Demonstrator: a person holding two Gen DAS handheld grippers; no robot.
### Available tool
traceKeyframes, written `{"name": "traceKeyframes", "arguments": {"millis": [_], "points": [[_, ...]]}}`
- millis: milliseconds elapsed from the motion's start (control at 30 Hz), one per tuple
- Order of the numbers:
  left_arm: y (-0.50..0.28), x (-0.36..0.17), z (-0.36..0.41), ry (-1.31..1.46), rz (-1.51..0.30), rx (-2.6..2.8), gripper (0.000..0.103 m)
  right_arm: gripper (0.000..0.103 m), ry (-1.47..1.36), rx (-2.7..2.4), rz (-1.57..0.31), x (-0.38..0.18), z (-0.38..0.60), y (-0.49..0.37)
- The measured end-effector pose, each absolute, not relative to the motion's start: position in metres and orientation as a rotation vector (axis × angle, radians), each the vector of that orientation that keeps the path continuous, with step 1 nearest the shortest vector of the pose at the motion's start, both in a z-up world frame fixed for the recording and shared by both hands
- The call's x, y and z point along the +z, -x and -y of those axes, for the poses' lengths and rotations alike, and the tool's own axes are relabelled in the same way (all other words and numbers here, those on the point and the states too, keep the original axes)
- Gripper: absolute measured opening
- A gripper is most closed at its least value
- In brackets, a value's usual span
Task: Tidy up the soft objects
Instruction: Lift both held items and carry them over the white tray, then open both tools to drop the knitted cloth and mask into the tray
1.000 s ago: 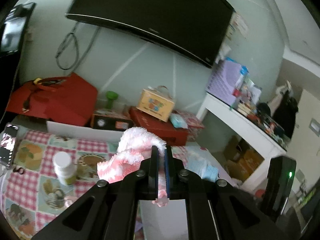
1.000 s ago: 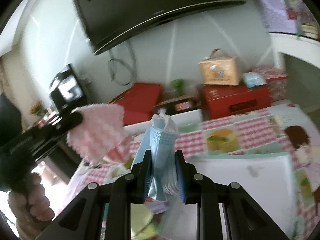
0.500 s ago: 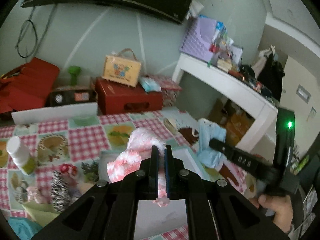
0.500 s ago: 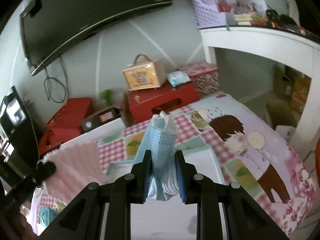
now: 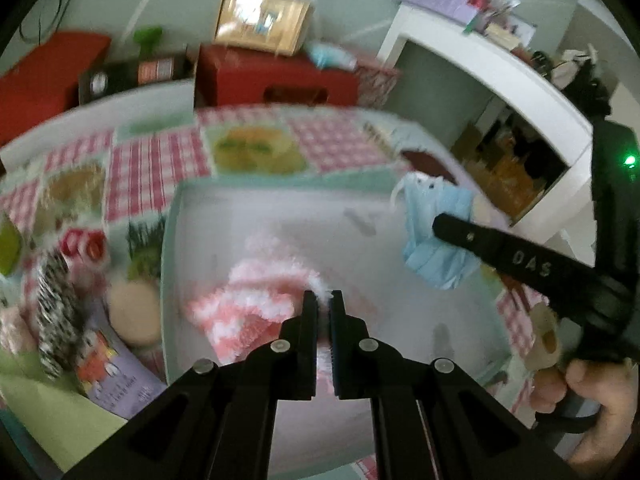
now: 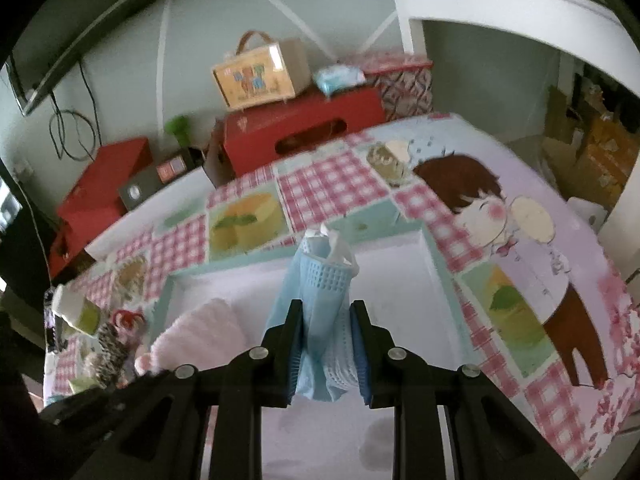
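Note:
My left gripper (image 5: 324, 298) is shut on a fluffy pink-and-white cloth (image 5: 256, 300), which hangs low over the white tray (image 5: 176, 208). My right gripper (image 6: 326, 308) is shut on a bundle of light blue face masks (image 6: 320, 300). In the left wrist view the right gripper's fingers (image 5: 472, 236) hold the blue masks (image 5: 436, 232) over the tray's right side, with a hand (image 5: 588, 392) on the handle. In the right wrist view the pink cloth (image 6: 196, 332) shows over the left part of the tray (image 6: 436, 248).
Left of the tray lie a zebra-striped soft item (image 5: 56, 312), a round beige pad (image 5: 132, 312), a booklet (image 5: 116, 376) and a white bottle (image 6: 72, 304). Red boxes (image 6: 304, 128) and a small yellow case (image 6: 256, 76) line the wall. A white desk (image 5: 492, 72) stands on the right.
Both grippers have come down and tilted toward the tray, still holding their loads. The pink cloth and blue masks now hang just above the tray; the wall screen has left the left view.

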State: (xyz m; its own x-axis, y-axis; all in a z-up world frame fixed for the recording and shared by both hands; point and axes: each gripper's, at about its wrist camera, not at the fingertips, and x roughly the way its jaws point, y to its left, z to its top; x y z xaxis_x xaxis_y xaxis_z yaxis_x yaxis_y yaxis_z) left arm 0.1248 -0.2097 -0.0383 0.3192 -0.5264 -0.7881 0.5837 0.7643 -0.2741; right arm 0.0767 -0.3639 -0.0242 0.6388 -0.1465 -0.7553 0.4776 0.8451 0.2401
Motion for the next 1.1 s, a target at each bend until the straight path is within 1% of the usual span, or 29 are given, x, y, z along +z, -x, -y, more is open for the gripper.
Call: {"name": "traceKeyframes", "arguments": {"millis": [200,367,433,500,533,567,600,633,667,700,733,800,867,933,1000,1067,1100], "points": [[-0.128,-0.059,0.214,-0.117,-1.093,-0.660,0.005,0.027,-0.439,-0.364,-0.910,-0.048,0.361,-0.091],[-0.132,-0.070,0.209,-0.092,-1.148,-0.635,0.006,0.029,-0.422,-0.379,-0.957,-0.056,0.360,-0.094],[-0.132,-0.069,0.208,-0.086,-1.156,-0.637,0.007,0.035,-0.414,-0.382,-0.965,-0.057,0.359,-0.095],[-0.132,-0.069,0.208,-0.082,-1.163,-0.637,0.008,0.048,-0.403,-0.385,-0.975,-0.058,0.357,-0.096],[-0.132,-0.069,0.208,-0.081,-1.167,-0.637,0.010,0.051,-0.392,-0.388,-0.984,-0.058,0.355,-0.096],[-0.132,-0.068,0.208,-0.080,-1.170,-0.639,0.012,0.057,-0.383,-0.389,-0.991,-0.058,0.354,-0.098],[-0.133,-0.068,0.209,-0.077,-1.175,-0.643,0.016,0.062,-0.376,-0.392,-0.994,-0.057,0.352,-0.098],[-0.133,-0.067,0.209,-0.073,-1.180,-0.648,0.024,0.064,-0.361,-0.397,-0.993,-0.055,0.350,-0.098],[-0.134,-0.067,0.210,-0.068,-1.183,-0.651,0.029,0.067,-0.352,-0.400,-0.990,-0.053,0.350,-0.099],[-0.135,-0.066,0.210,-0.061,-1.187,-0.656,0.040,0.069,-0.341,-0.406,-0.986,-0.050,0.348,-0.098],[-0.134,-0.064,0.210,-0.056,-1.189,-0.660,0.048,0.071,-0.335,-0.410,-0.983,-0.049,0.348,-0.098],[-0.133,-0.060,0.212,-0.060,-1.186,-0.663,0.051,0.076,-0.319,-0.423,-0.975,-0.045,0.347,-0.097],[-0.131,-0.055,0.213,-0.068,-1.176,-0.666,0.054,0.078,-0.312,-0.430,-0.967,-0.042,0.347,-0.095],[-0.130,-0.050,0.214,-0.064,-1.168,-0.674,0.064,0.079,-0.308,-0.438,-0.958,-0.039,0.347,-0.094],[-0.128,-0.043,0.212,-0.045,-1.158,-0.697,0.070,0.083,-0.304,-0.446,-0.942,-0.034,0.348,-0.092],[-0.126,-0.037,0.212,-0.040,-1.143,-0.708,0.071,0.084,-0.305,-0.453,-0.928,-0.030,0.349,-0.090],[-0.125,-0.034,0.212,-0.043,-1.132,-0.710,0.074,0.085,-0.306,-0.455,-0.923,-0.028,0.349,-0.090]]}}
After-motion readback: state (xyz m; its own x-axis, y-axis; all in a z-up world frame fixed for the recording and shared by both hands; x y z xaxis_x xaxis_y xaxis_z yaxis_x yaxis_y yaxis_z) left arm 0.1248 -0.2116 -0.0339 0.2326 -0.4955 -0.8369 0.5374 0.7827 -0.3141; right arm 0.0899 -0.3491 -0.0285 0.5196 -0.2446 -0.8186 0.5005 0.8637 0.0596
